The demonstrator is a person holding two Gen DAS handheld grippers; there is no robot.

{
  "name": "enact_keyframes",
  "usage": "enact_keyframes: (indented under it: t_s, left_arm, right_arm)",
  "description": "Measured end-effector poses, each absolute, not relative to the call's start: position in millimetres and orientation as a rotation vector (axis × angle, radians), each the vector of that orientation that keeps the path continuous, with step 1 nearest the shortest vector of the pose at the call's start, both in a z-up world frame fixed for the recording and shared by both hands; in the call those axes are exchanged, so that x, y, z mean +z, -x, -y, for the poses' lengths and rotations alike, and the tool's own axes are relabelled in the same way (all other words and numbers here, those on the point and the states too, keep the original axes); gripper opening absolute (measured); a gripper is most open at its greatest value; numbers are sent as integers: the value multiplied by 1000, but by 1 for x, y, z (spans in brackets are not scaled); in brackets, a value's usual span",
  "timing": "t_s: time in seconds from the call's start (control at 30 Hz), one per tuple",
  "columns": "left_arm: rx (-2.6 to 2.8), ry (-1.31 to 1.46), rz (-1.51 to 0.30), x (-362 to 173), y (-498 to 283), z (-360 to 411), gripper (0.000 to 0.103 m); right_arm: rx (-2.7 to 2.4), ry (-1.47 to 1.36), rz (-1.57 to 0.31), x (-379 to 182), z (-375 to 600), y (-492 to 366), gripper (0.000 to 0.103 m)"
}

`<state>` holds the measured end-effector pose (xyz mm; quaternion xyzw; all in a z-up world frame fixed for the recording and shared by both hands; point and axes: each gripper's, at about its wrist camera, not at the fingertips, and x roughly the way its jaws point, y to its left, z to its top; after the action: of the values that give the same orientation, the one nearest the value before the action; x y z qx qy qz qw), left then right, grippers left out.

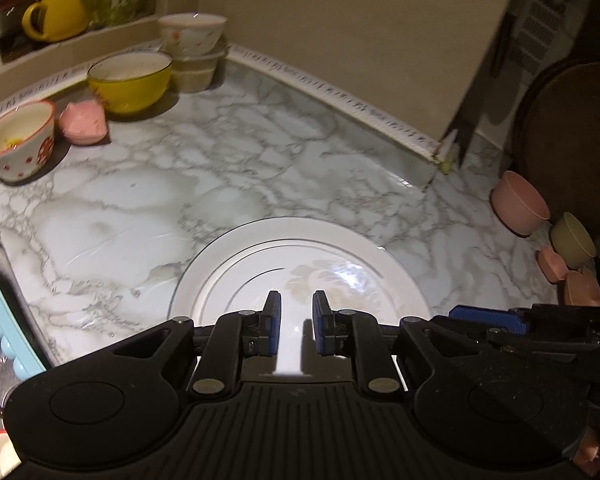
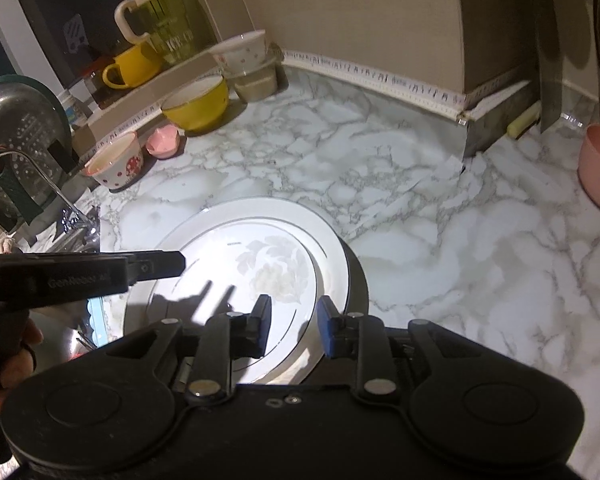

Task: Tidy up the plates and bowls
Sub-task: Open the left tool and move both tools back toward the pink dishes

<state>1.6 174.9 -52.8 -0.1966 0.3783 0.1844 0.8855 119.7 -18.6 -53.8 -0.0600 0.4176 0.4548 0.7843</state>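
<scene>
A large white plate (image 1: 300, 248) with a faint leaf pattern lies on the marble counter (image 1: 180, 184) near its front edge. It also shows in the right wrist view (image 2: 260, 248). My left gripper (image 1: 297, 304) hovers over the plate's near part, jaws a little apart with nothing between them. My right gripper (image 2: 294, 312) is open over the plate's near right part, its right finger near the rim. The left gripper also shows in the right wrist view (image 2: 156, 266) at the plate's left side.
Along the back left stand a yellow bowl (image 1: 130, 80), a mushroom-print bowl (image 1: 18, 140), a small pink dish (image 1: 83, 122) and a white bowl (image 1: 192, 32) on stacked containers. Pink (image 1: 520, 204) and green (image 1: 572, 240) bowls sit at right. A sink with faucet (image 2: 40, 176) lies left.
</scene>
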Motion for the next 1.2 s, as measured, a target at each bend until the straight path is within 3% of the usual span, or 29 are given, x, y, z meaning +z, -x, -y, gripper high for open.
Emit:
enact_keyframes:
  t_s: [0.2, 0.43, 0.6, 0.67, 0.83, 1.0, 1.2]
  left_arm:
    - [334, 358, -743, -37, -3, -154, 23]
    - [259, 312, -690, -20, -6, -128, 43]
    - [207, 275, -660, -10, -8, -111, 47]
    - [189, 261, -644, -6, -8, -104, 58]
    - [140, 212, -613, 1, -8, -87, 62]
    - [98, 173, -597, 6, -13, -67, 74]
    - [63, 142, -588, 12, -24, -43, 80]
  right_arm:
    - [938, 105, -849, -40, 39, -116, 35]
    - [901, 93, -789, -24, 62, -105, 46]
    - [846, 91, -717, -11, 81, -94, 62]
    - [820, 86, -696, -7, 89, -90, 66]
    - [738, 71, -660, -1, 111, -83, 80]
    - [654, 52, -628, 4, 136, -77, 94]
    - [576, 45, -581, 9, 163, -77, 102]
